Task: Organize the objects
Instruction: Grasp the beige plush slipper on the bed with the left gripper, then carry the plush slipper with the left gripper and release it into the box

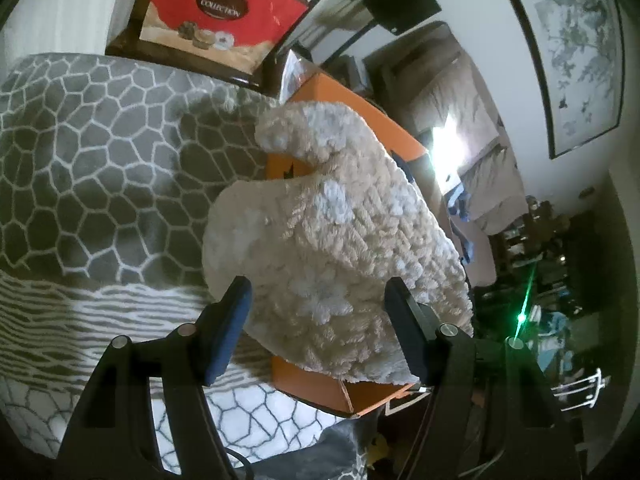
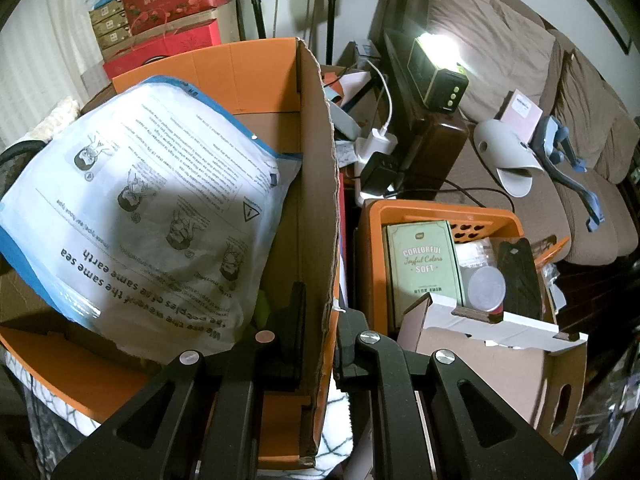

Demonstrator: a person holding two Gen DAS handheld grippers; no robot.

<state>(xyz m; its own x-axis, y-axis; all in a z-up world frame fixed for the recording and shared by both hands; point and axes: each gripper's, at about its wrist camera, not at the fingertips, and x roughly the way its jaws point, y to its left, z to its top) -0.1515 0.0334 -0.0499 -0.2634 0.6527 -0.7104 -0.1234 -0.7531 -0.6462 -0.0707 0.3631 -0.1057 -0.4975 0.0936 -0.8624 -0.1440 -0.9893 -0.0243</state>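
Two grippers in view, one per wrist camera. Left gripper [image 1: 318, 300]: fingers spread wide, a fluffy beige knitted piece [image 1: 340, 248] sitting between and ahead of them. Whether the blue pads [image 1: 232, 320] press on it cannot be told; the right finger looks to touch its edge. Beyond and beneath the knitted piece lies the orange cardboard box [image 1: 360, 396], and left of the fingers spreads a grey blanket with a white web pattern [image 1: 92, 168].

Right gripper [image 2: 318, 312]: jaws drawn close together, pinching the upright cardboard flap [image 2: 316, 184] of the orange box [image 2: 72, 368]. Left of the flap, inside the box, rests a blue-edged plastic bag printed with instructions [image 2: 148, 208]. Right of the gripper stands an orange basket [image 2: 440, 210] holding a green "Colorful Soft" box [image 2: 424, 264], with a white-rimmed carton [image 2: 500, 360] nearer.
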